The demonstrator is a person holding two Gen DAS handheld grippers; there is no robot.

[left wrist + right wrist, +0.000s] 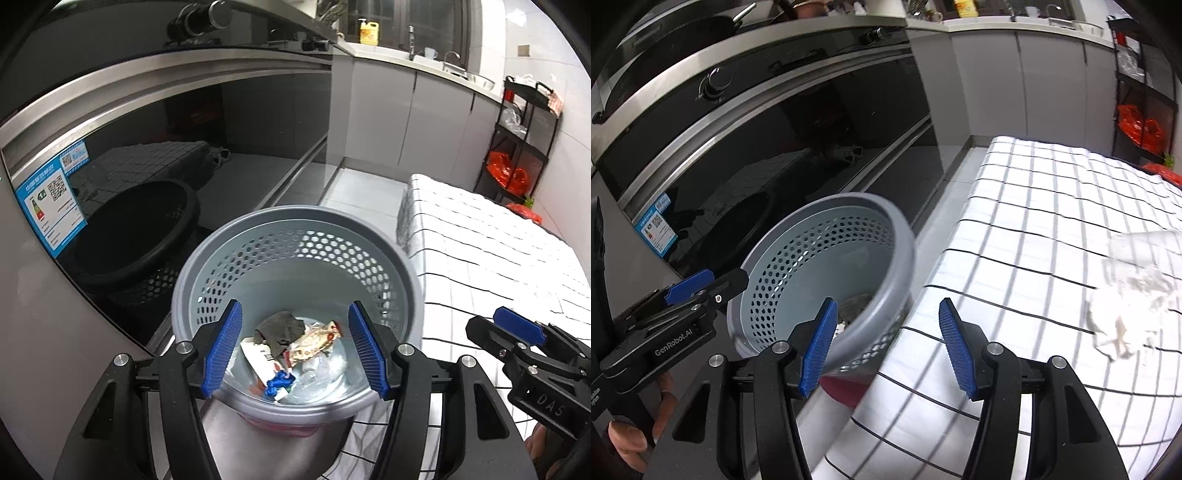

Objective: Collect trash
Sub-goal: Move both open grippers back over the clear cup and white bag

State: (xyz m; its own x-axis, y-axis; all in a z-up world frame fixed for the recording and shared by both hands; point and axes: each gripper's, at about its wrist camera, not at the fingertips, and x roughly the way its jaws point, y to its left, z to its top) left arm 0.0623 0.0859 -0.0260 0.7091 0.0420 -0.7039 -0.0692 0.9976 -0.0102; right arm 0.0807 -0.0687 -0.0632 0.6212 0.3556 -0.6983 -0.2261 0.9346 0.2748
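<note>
A grey perforated bin (295, 258) stands on the floor next to a table with a white checked cloth (498, 266). Inside it lie wrappers, a grey crumpled scrap and clear plastic (295, 354). My left gripper (295, 350) hangs open and empty right above the bin's mouth. My right gripper (888, 347) is open and empty over the bin's rim (901, 258) and the edge of the checked cloth (1034, 229). A crumpled white tissue (1130, 310) lies on the cloth to its right. Each gripper shows in the other's view: the right one (517, 332), the left one (690, 291).
A black glass oven front (184, 155) with a blue label stands left of the bin. Grey cabinets and a counter with a sink (443, 66) run along the back. A black shelf rack with orange bags (517, 147) stands at the far right.
</note>
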